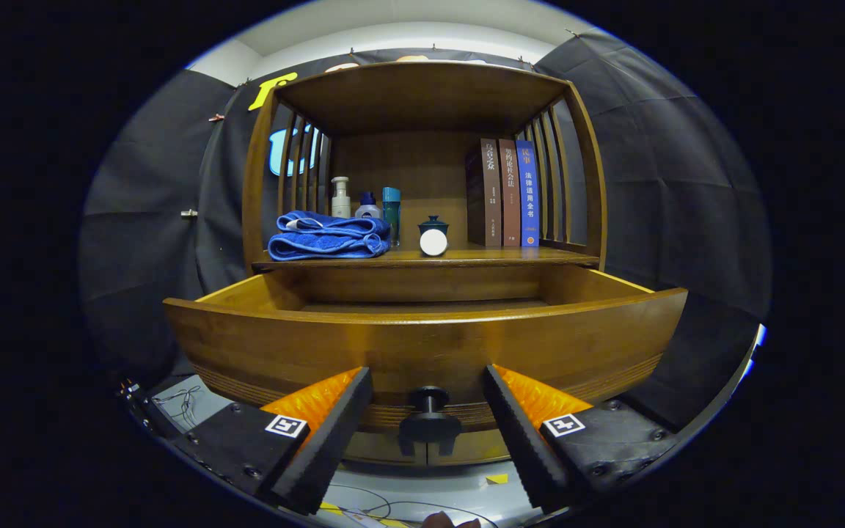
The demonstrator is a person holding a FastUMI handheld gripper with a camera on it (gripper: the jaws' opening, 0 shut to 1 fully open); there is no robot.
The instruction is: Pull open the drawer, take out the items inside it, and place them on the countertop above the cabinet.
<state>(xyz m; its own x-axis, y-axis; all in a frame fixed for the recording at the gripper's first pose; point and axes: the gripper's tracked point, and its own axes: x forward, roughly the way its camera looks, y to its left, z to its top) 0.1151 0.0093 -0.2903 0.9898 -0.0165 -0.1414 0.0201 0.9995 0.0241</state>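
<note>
Wooden cabinet with its drawer [422, 345] pulled out: a curved, glossy brown front carrying a dark knob [430, 418]. The gripper [428, 411] stands open, fingers spread either side of the knob without touching it. The drawer's interior is mostly hidden by its front. Above the drawer, the countertop [481, 256] holds a folded blue towel [328, 236], bottles [367, 205], a lidded cup [433, 236] and books [503, 192].

The gripper camera sits low and close before the pulled-out brown wooden drawer [422, 345], facing it squarely; it looks slightly upward past that drawer into the open wooden shelf cabinet [422, 95] behind.
</note>
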